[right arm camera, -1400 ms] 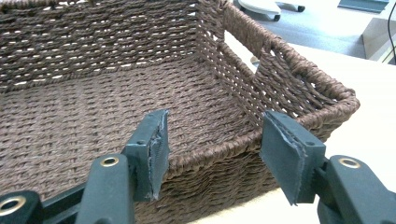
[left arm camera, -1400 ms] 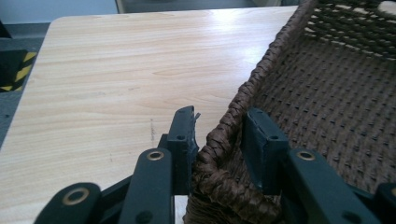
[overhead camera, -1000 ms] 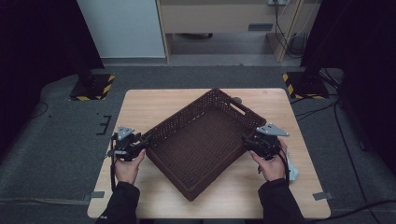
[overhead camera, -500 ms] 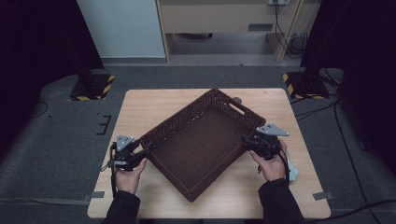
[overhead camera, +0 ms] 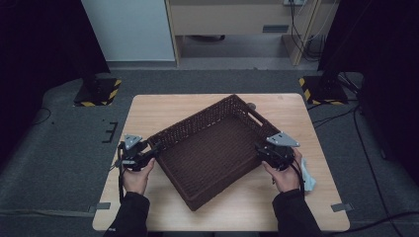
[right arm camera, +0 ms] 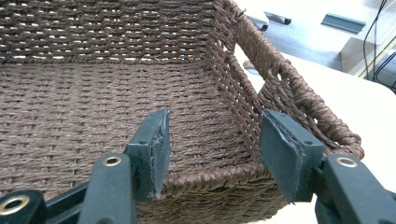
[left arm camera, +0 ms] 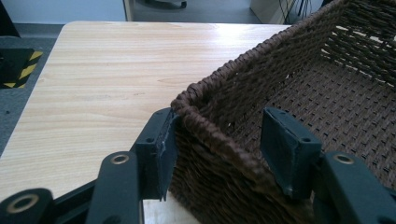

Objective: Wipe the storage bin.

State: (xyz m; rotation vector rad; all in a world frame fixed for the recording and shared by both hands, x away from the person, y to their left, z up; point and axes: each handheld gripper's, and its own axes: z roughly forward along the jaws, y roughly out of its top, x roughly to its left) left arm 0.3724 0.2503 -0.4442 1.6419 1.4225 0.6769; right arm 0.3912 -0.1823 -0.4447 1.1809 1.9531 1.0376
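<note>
Basket (overhead camera: 212, 150): dark brown woven tray, set diagonally at the centre of the frame on the table (overhead camera: 158, 106); nothing visible inside it.
Left gripper (overhead camera: 148, 157): at the basket's left corner in the high view. In the left gripper view the jaws straddle the rim (left arm camera: 219, 140); one pad (left arm camera: 163, 149) lies against the outer wall, the other (left arm camera: 285, 149) stands clear inside. The jaws have just been opening and stand spread, the wall between them but not pinched.
Right gripper (overhead camera: 262, 150): at the basket's right edge in the high view. In the right gripper view the jaws stand spread over the near wall (right arm camera: 210, 182), with no pad pressing on it; a handle slot (right arm camera: 268, 77) lies beyond.
Other item: a pale cloth (overhead camera: 307, 175) lies on the table beside the right hand.
Step in hand: judged to be a release after setting the basket down, or a re-grip.
Next move: if releasing, draw both grippers back clear of the rim; if lifting, close both on the walls evenly.
</note>
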